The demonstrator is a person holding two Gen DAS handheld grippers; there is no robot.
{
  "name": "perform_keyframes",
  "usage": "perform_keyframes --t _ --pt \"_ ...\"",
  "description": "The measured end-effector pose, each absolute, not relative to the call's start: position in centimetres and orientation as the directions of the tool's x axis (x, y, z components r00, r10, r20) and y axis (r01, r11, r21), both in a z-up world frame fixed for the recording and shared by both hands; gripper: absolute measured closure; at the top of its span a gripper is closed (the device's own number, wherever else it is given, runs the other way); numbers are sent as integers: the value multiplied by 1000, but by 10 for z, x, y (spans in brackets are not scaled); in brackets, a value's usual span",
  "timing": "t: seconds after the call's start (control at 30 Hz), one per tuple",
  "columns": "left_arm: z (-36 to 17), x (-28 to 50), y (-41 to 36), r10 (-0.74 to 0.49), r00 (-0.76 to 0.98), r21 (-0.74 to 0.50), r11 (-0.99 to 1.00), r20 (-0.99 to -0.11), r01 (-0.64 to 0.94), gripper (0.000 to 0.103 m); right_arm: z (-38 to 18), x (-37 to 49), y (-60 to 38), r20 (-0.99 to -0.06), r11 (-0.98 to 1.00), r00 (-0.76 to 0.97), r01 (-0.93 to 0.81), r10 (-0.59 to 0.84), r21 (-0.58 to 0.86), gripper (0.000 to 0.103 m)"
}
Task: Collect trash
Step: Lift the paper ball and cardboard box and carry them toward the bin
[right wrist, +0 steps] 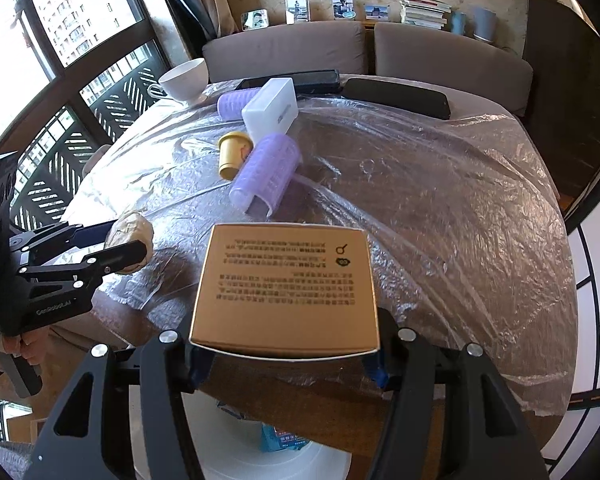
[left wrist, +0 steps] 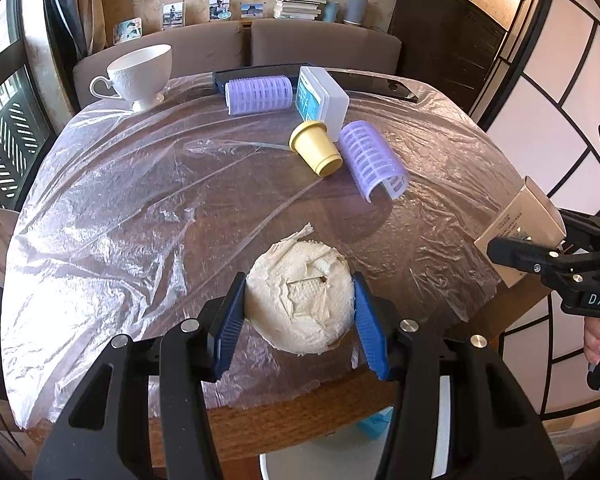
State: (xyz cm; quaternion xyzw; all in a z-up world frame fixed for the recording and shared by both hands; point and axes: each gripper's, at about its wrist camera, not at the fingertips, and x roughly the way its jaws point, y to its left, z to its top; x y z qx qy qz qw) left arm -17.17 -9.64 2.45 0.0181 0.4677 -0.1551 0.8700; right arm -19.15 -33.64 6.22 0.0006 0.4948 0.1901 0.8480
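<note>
My left gripper [left wrist: 300, 304] is shut on a crumpled wad of white tissue paper [left wrist: 300, 296] and holds it over the near edge of the plastic-covered round table [left wrist: 120, 200]. My right gripper [right wrist: 284, 344] is shut on a tan cardboard box [right wrist: 286, 284] with printed text, held above the table's near edge. The box also shows in the left wrist view [left wrist: 520, 228] at the right, and the tissue wad in the right wrist view [right wrist: 130, 236] at the left. A white bin [right wrist: 260, 460] with a blue packet [right wrist: 280, 440] inside sits below the table edge.
On the table stand a white teacup [left wrist: 140, 72], two purple hair rollers [left wrist: 258, 94] [left wrist: 370, 160], a yellow plastic cup [left wrist: 314, 148] on its side, a white box [left wrist: 322, 100] and two dark flat devices [left wrist: 376, 84]. A sofa lies behind.
</note>
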Motion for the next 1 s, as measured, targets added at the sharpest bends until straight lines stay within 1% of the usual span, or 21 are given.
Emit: perform_keyframes --t 0.37,1.0 --pt "29 -187 -96 -289 499 -135 937 -817 322 50 65 -212 -335 -845 908 405 -369 350 199 45" --pt "26 -222 -104 -312 447 -127 909 -838 397 50 60 -245 -324 -864 871 329 -442 380 215 45"
